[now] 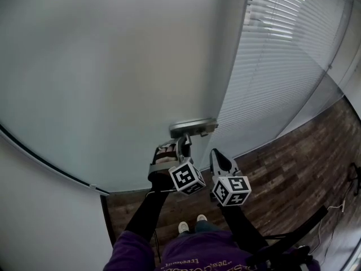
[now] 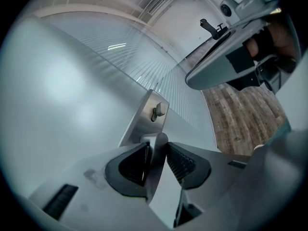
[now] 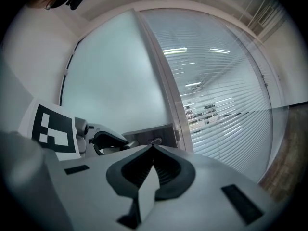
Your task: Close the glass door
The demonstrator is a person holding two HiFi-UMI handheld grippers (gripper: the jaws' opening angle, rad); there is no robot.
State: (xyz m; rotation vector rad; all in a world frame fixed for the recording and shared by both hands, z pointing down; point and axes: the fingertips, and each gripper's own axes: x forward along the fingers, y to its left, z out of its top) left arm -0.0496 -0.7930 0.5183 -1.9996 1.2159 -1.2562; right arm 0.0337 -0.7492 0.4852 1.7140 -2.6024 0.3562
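L gripper (image 2: 157,146) clamped on handle (image 2: 161,186) (glass door (image 1: 113,66) ahead), R gripper (image 3: 153,147) alongside

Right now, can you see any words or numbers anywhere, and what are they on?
On the purple shirt: one line of pale print, upside down, too blurred to read.
On the marker cubes: only black-and-white squares, no letters.
On the glass door and door handle: no writing.
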